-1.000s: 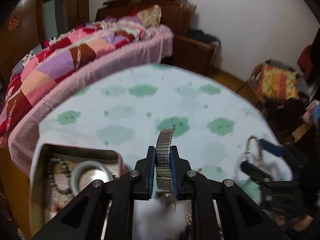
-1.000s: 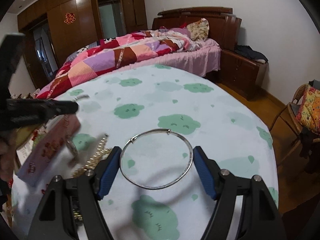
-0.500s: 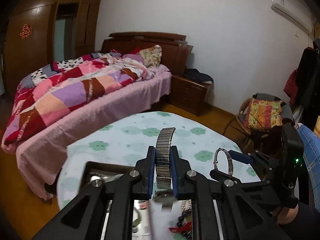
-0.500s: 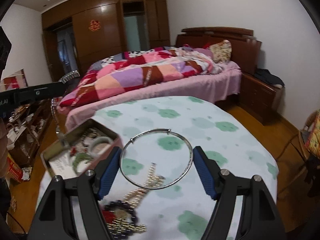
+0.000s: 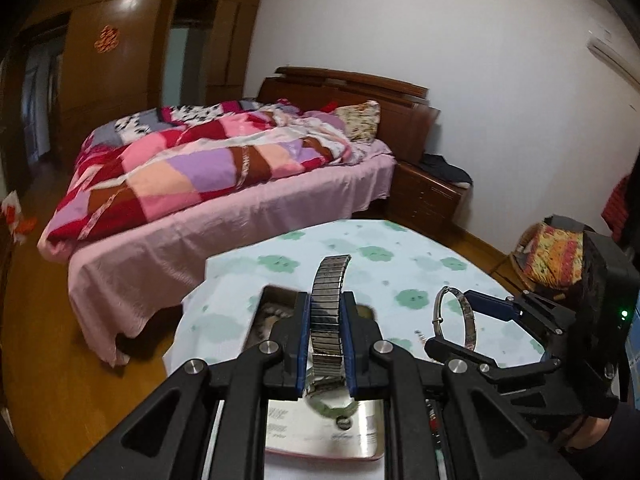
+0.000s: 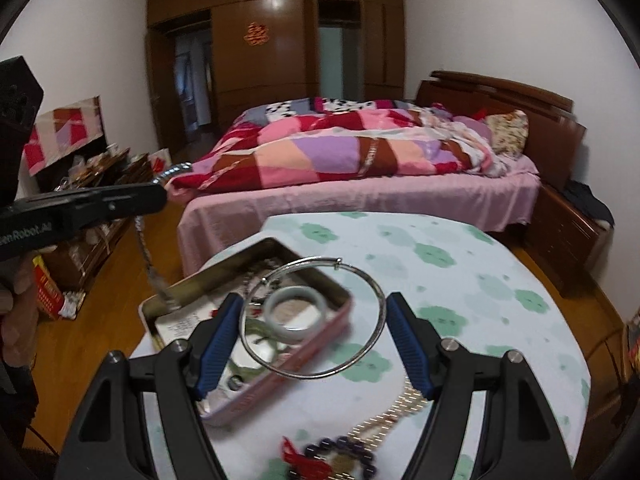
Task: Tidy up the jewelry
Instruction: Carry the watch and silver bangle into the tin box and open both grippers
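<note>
My left gripper (image 5: 325, 344) is shut on a silver wristwatch (image 5: 326, 320) with a stretch metal band and holds it in the air above the open tin box (image 5: 320, 436). My right gripper (image 6: 314, 332) is shut on a thin silver bangle (image 6: 362, 354), held by its two sides over the near right corner of the tin box (image 6: 320, 348). The box holds a pale jade bangle (image 6: 294, 312), beads and other pieces. The right gripper with the bangle also shows in the left wrist view (image 5: 456, 320); the left gripper with the hanging watch shows at the left of the right wrist view (image 6: 160, 196).
The round table (image 6: 460, 280) has a white cloth with green cloud prints. A dark bead bracelet with a red tassel (image 6: 340, 452) and a gold chain (image 6: 396, 408) lie near the front edge. A bed (image 6: 360, 168) stands beyond; a low cluttered shelf (image 6: 100, 184) at left.
Both grippers have risen well above the table with their pieces still held. The views have pulled back, and the tin box now lies under both grippers.
</note>
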A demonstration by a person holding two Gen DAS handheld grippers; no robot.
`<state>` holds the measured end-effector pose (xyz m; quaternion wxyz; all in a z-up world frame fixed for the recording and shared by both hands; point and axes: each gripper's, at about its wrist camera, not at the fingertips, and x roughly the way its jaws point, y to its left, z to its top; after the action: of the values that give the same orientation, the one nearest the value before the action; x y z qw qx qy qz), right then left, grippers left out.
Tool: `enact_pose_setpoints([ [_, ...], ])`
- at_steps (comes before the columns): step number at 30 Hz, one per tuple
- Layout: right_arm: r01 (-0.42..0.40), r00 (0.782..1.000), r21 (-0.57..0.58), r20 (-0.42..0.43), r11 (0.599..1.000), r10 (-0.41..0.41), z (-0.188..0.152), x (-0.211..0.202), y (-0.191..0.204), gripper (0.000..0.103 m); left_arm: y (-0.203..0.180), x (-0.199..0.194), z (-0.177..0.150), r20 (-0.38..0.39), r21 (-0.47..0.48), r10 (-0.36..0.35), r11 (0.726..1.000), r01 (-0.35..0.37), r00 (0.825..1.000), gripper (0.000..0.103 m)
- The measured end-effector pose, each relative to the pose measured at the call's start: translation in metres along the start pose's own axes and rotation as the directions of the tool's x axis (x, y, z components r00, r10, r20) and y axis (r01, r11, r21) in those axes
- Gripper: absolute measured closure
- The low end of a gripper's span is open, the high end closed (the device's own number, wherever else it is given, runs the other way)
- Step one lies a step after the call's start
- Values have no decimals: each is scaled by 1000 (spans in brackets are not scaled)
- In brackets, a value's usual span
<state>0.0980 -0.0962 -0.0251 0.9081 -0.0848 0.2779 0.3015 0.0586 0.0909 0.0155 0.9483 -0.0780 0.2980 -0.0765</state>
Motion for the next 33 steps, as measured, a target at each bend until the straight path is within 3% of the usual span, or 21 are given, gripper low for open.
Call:
enact_pose_setpoints([
  [11, -34, 997, -92, -70, 995, 27, -15, 37, 44, 29, 22, 14, -32, -59, -39, 46, 998, -48, 997, 89],
  [33, -11, 984, -133, -175, 991, -13, -35, 66, 61, 29, 23, 40, -56, -129, -17, 75, 997, -78, 989, 89],
])
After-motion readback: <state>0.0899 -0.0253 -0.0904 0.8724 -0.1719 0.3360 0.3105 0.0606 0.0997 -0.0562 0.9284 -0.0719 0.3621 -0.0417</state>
